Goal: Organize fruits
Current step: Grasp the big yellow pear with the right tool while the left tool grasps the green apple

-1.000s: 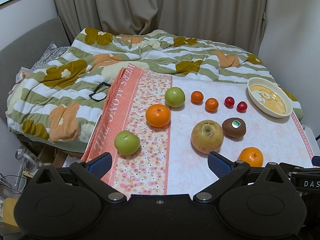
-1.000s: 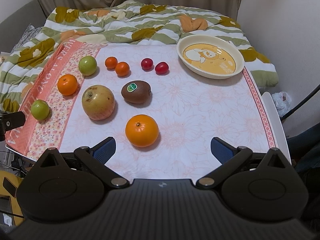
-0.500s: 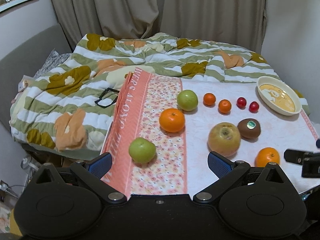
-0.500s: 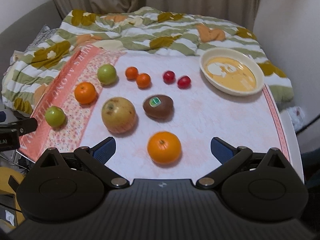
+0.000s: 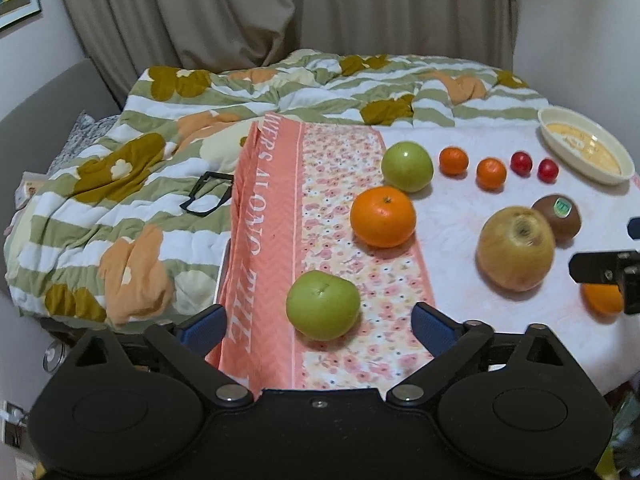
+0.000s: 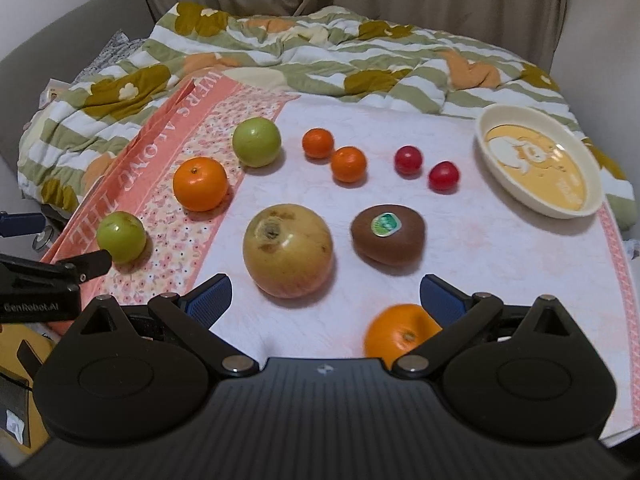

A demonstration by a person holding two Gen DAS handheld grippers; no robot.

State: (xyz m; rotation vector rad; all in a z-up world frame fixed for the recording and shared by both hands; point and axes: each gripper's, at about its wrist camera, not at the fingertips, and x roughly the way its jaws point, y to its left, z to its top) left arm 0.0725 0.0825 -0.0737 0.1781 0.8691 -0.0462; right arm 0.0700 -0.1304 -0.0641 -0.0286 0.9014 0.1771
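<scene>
Fruit all loose on table [image 6: 500,264], bowl [image 6: 538,162] at 2 o'clock empty; left hand-held gripper [image 5: 318,322], right hand-held gripper [image 6: 326,294] both spread wide, holding nothing; sorting unstarted.

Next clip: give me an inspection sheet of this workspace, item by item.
Surface: floral tablecloth over a table.
Job's things: two green apples, three oranges, yellow apple, kiwi, two small oranges, two red fruits, all loose; bowl empty.
Clutter: glasses on quilt.
Grippers: left tool and right tool open, holding nothing.
Cables: nothing seen.
Surroundings: curtains, wall picture.
</scene>
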